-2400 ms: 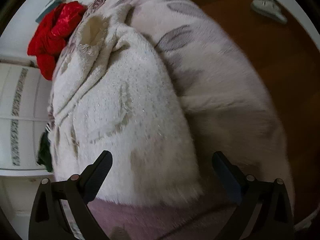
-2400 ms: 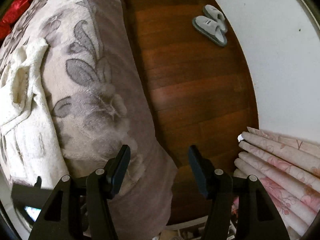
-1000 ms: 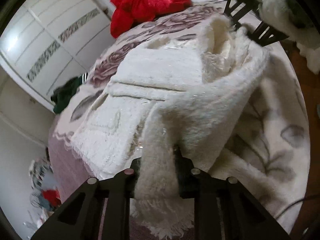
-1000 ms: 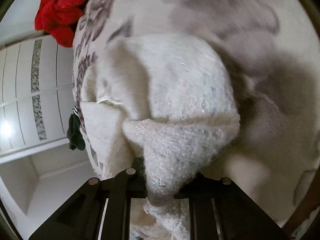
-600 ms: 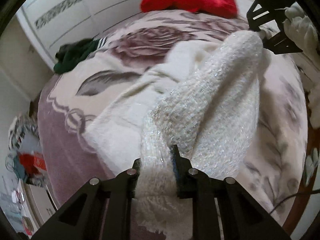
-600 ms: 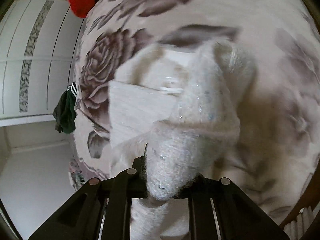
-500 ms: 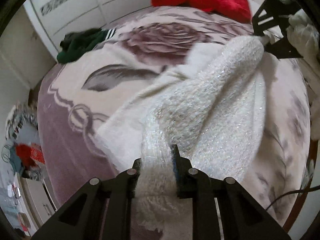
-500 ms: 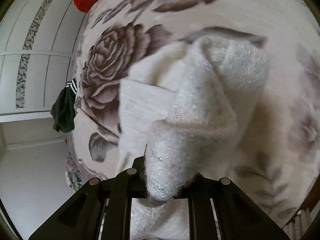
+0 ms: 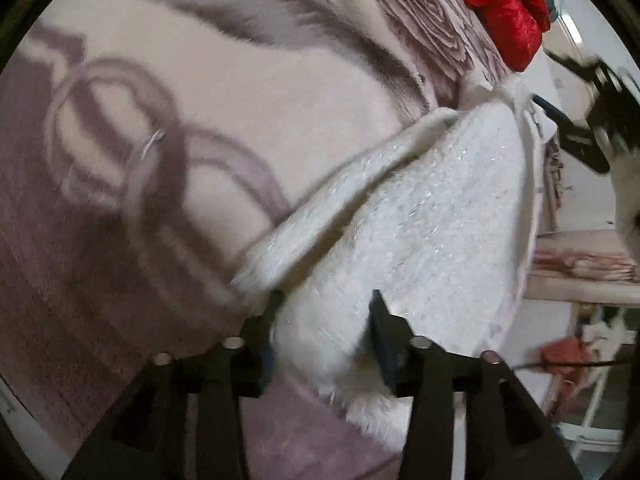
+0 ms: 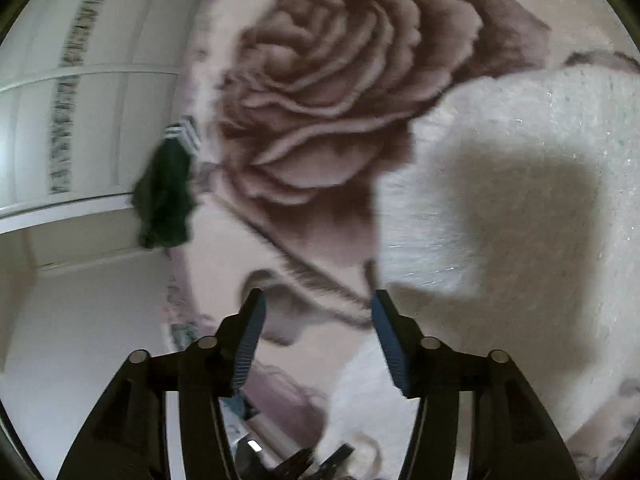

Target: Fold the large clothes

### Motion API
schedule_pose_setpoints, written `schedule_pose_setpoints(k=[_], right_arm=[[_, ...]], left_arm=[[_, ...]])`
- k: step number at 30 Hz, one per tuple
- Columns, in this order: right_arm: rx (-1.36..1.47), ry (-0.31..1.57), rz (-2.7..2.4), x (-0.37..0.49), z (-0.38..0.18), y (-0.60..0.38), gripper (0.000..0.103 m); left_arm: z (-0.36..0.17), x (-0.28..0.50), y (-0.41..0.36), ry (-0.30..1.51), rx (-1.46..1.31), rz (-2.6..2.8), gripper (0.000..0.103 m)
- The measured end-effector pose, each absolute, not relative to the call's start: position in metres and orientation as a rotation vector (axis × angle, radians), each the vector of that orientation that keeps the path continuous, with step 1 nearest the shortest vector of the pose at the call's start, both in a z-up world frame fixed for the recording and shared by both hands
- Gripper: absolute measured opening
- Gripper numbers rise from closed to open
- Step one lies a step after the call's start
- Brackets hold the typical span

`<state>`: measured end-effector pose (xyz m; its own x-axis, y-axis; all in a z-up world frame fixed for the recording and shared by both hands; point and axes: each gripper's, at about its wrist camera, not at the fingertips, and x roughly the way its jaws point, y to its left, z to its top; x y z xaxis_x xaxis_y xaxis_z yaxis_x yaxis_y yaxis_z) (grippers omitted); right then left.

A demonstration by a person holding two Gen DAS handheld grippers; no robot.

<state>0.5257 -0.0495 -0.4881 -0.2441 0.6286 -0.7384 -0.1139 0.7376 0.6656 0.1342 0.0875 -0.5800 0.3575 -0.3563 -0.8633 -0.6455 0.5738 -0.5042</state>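
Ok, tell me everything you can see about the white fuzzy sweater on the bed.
The white sweater is a fluffy knit with glinting threads, lying folded on the rose-patterned blanket. In the left wrist view its near edge sits between the fingers of the left gripper, whose jaws have just been opening. In the right wrist view it lies flat at right, shadowed, and the right gripper, jaws also just opening, holds nothing.

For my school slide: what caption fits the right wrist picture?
Open right hand-held gripper above a rose-patterned plush blanket, fluffy white knitted garment lying alongside.
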Motion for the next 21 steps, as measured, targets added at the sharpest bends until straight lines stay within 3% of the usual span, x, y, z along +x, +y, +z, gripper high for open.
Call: schedule_pose_setpoints(k=[6,11,16,21], right_arm=[[0.296,1.584,0.497,0.521,-0.468,-0.146,0.06],[0.284,1.572,0.358,0.54,-0.485,-0.189,0.061],[0.318,1.545,0.486,0.553,-0.481,-0.128,0.061],[-0.048,1.616,0.423,0.558,-0.52,-0.025,0.067]], left_arm=[[-0.562,0.153,0.098,1.21,-0.948,0.149,0.048],[-0.586,0.187,0.088,1.277,-0.794,0.167,0.047],[-0.584,0.179,0.086,1.222,-0.722,0.194,0.023],[-0.583,0.169,0.094,1.193,-0.758,0.194,0.02]])
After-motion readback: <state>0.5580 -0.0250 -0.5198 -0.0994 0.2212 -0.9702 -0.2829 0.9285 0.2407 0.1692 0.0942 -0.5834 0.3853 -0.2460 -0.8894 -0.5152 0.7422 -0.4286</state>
